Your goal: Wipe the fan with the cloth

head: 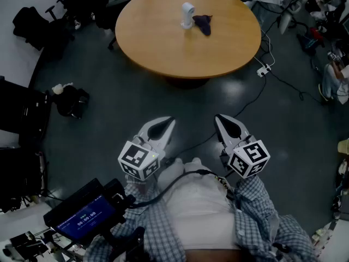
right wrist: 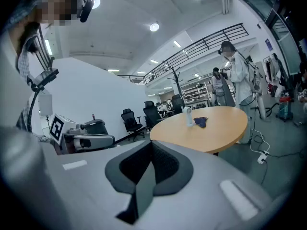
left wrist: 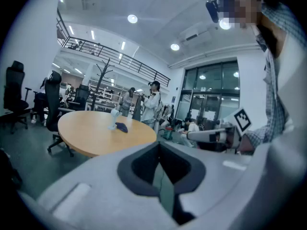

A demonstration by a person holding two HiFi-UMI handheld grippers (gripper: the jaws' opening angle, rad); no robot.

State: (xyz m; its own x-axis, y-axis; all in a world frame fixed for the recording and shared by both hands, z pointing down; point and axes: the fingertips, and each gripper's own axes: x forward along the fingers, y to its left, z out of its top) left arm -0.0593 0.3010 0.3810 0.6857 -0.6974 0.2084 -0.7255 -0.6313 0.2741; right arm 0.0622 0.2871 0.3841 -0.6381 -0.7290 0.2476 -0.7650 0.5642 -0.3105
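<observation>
Open floor is noted between the left gripper (head: 169, 120), the right gripper (head: 219, 118) and the near edge of the table (head: 158, 56), crossed only by a cable (head: 255, 95) lying flat. The near half of the tabletop is left bare. Past the centre, the fan (head: 187, 15) and cloth (head: 203, 23) are set just beside each other. The far-left edge is crowded by office chairs (head: 82, 4)

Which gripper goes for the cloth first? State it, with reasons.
Right, marginally. The cloth lies right of the fan, slightly nearer the right gripper. Both it and the left gripper are shut, empty and well short of the table, so either must approach and open.
</observation>
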